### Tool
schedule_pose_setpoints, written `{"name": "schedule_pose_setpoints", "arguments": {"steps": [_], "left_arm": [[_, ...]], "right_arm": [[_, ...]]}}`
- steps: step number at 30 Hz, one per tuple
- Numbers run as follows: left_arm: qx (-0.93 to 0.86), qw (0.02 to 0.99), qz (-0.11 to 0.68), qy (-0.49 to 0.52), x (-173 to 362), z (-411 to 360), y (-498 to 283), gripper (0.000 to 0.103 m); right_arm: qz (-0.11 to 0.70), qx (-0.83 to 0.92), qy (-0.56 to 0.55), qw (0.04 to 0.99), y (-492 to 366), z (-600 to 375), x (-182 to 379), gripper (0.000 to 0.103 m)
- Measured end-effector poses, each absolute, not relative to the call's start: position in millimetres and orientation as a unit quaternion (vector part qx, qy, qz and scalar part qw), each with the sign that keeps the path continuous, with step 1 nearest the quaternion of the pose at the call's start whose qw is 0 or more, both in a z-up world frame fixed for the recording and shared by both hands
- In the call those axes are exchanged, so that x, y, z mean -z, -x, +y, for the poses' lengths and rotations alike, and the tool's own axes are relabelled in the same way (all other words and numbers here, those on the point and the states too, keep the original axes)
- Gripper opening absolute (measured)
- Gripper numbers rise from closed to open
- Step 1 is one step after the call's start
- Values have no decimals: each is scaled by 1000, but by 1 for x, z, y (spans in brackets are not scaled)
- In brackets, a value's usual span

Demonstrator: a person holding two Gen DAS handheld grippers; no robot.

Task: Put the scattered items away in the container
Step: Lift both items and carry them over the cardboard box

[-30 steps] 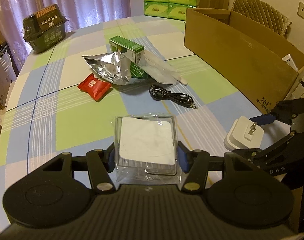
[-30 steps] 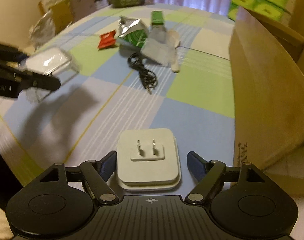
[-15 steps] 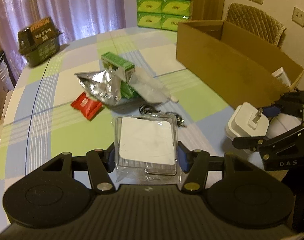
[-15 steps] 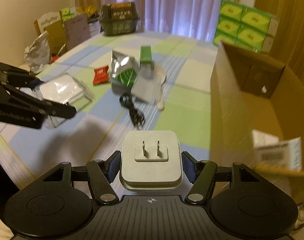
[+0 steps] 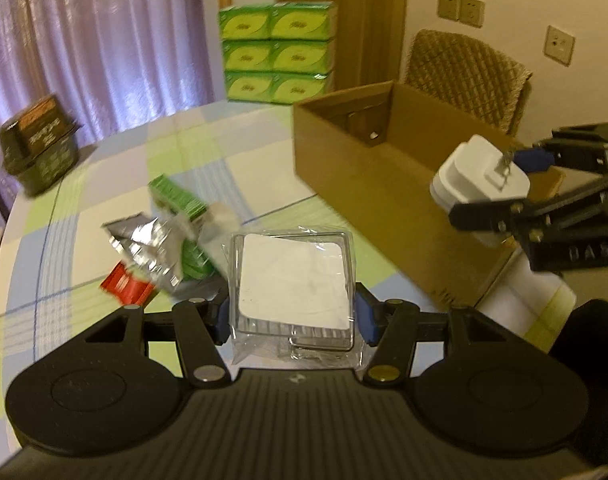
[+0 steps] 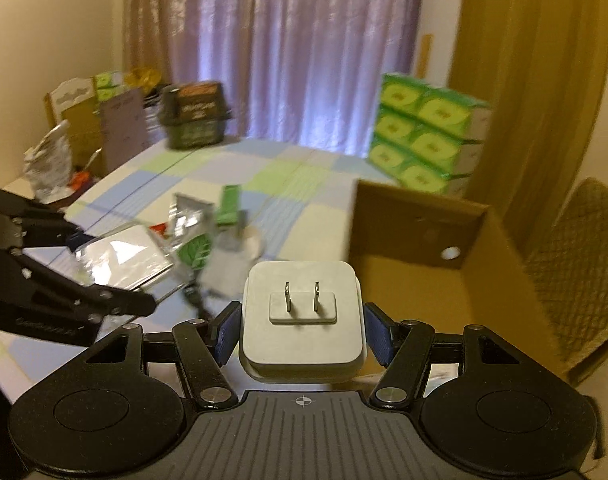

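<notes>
Both loads carried toward the box

The right hand-held gripper [image 6: 301,330] pinches a white plug [image 6: 301,320] above the open cardboard box [image 5: 384,184], seemingly ready to drop it in; the left hand-held gripper [image 5: 291,314] clamps a clear packet [image 5: 293,280] above the surface [image 5: 103,168], beside the box.

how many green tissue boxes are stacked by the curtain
6 show: a stack two wide, three high, behind the table's far edge beside the curtain. More may be hidden behind them.
</notes>
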State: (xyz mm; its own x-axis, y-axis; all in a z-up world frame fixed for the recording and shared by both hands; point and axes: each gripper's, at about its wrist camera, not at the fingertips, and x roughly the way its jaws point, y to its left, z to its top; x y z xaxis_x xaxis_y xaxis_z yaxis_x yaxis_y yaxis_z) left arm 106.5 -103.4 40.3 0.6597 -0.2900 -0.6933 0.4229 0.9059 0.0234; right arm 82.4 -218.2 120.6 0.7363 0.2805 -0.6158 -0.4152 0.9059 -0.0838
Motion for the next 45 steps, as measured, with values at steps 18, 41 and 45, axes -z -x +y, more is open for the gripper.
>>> {"name": "schedule_pose_setpoints", "arguments": {"steps": [18,41,45], "left_arm": [[283,891,345,-88,-65,-233,-159,53],[282,883,368,-75,-33,-272,-189,60],[272,891,356,-72,-41,-256,-182,61]], "right_arm": [[320,-100,89,938,-121,-333,-129,66],[343,-96,56,933,-138,-362,-100,66],[344,-98,54,932,-138,-360,-100,66]]}}
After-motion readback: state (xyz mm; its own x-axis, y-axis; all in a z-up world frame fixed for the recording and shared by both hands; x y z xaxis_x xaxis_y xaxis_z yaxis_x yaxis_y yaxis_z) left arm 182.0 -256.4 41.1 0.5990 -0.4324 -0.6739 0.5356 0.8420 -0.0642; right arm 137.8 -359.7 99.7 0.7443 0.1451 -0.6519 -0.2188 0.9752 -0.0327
